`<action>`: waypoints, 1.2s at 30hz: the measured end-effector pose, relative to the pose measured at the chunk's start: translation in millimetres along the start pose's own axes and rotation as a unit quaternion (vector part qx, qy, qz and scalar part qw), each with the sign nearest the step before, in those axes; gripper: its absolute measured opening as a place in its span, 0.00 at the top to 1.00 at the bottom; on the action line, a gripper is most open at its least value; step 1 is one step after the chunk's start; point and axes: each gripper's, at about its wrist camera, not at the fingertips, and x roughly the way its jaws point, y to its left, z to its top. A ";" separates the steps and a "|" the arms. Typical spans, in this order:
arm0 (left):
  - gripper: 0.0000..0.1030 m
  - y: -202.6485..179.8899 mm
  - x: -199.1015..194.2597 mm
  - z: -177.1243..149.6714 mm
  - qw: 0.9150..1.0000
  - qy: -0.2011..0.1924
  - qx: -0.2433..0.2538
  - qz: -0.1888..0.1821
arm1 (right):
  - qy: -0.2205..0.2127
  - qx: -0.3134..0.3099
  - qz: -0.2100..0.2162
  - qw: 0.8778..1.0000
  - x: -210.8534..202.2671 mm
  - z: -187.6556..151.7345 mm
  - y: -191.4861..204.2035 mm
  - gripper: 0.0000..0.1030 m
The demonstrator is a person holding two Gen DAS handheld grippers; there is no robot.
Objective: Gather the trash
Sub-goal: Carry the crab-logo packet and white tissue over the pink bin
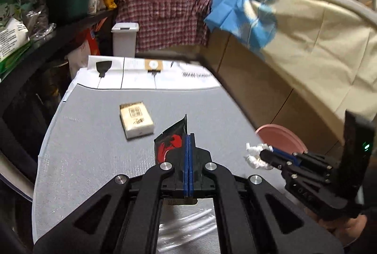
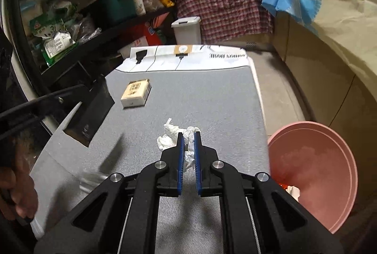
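My left gripper [image 1: 188,136] is shut on a black and red wrapper [image 1: 170,144] and holds it above the grey table [image 1: 94,147]. My right gripper [image 2: 189,135] is shut on a crumpled white tissue [image 2: 170,135] above the table; it also shows in the left wrist view [image 1: 264,153] with the tissue [image 1: 255,156] at its tip. A pink bin [image 2: 313,171] stands beside the table's right edge, with some trash at its bottom. A cream tissue pack [image 2: 136,94] lies on the table, also seen in the left wrist view [image 1: 136,122].
A white lidded bin [image 2: 187,30] stands beyond the table's far end. Dark shelves [image 2: 94,25] full of bags and a green box run along the left. A cloth-covered counter [image 2: 329,41] runs along the right. Printed paper [image 2: 188,58] covers the table's far end.
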 end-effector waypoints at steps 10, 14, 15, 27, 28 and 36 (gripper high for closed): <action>1.00 9.9 -31.2 1.3 0.998 -0.021 -0.040 -0.039 | -0.034 0.015 -0.018 0.999 -46.2 1.1 -6.9 0.92; 1.00 2.5 -37.9 -4.1 0.998 -0.021 -0.036 -0.043 | -0.042 0.024 -0.015 0.999 -62.1 3.5 -11.1 0.92; 1.00 -1.3 -39.1 -6.5 0.998 -0.020 -0.034 -0.043 | -0.043 0.027 -0.014 0.999 -64.2 3.5 -12.2 0.92; 1.00 -22.7 -44.9 -18.2 0.999 -0.015 -0.006 -0.047 | -0.058 0.007 -0.024 0.998 -98.9 8.4 -20.4 0.92; 1.00 -23.0 -44.5 -18.1 0.999 -0.015 -0.006 -0.048 | -0.059 0.005 -0.026 0.998 -102.0 9.5 -23.4 0.92; 1.00 -34.6 -34.6 -22.5 0.999 -0.004 0.005 -0.048 | -0.076 -0.003 -0.063 0.995 -123.4 11.0 -64.2 0.92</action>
